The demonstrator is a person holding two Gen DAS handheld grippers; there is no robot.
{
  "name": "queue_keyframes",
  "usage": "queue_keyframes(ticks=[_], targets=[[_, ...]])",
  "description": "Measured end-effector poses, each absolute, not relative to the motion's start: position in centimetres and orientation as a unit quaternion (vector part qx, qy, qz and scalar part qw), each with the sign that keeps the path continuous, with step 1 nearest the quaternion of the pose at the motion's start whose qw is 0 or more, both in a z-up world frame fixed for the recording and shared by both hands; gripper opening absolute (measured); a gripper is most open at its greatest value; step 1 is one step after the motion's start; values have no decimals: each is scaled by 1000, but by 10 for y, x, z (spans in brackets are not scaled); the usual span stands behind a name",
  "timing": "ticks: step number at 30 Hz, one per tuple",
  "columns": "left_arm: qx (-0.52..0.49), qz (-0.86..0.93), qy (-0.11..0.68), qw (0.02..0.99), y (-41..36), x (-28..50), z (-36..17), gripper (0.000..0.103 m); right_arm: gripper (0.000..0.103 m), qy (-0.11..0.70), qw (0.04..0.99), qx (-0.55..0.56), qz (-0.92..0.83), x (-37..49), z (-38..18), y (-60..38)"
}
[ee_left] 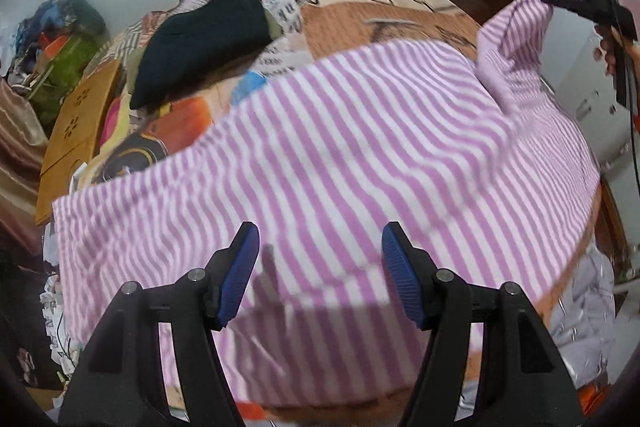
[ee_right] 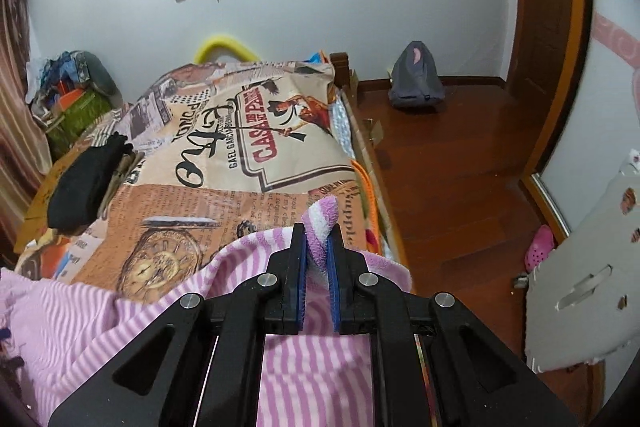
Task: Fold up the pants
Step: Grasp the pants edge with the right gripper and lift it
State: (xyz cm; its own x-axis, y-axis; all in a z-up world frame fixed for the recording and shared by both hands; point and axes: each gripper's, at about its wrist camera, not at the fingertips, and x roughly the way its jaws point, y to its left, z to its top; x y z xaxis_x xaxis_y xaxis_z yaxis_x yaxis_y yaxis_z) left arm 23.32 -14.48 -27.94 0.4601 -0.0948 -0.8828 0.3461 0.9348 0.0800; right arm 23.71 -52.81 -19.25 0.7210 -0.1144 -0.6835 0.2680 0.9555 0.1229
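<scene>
- Right wrist view shows the right gripper pinching a bunched corner of the pants, raised above the bed cover
- Left gripper hangs over the cloth with jaws spread, holding nothing
- Most of the pants lie spread wide on the bed; I judge the fold is only starting, one corner lifted, no neat crease yet
- Fabric looks soft and fleecy, with pink and white stripes; it drapes limp
- Pads are blue and ribbed, the cover is printed like a newspaper
</scene>
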Motion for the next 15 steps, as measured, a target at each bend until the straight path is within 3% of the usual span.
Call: queue_keyframes(ticks=[7,10,12,15], targets=[[146,-111,509,841,-146,219,-298,76,8,358,919,121,-109,211,-198,-534],[137,-102,503,847,-142,228,-301,76,8,358,918,128,-109,206,-201,-536],[132,-103,498,851,-141,235,-302,66,8,358,918,132,-108,206,-202,-537],[136,-113,491,853,-147,238,-302,43,8,356,918,134,-108,205,-201,-537]])
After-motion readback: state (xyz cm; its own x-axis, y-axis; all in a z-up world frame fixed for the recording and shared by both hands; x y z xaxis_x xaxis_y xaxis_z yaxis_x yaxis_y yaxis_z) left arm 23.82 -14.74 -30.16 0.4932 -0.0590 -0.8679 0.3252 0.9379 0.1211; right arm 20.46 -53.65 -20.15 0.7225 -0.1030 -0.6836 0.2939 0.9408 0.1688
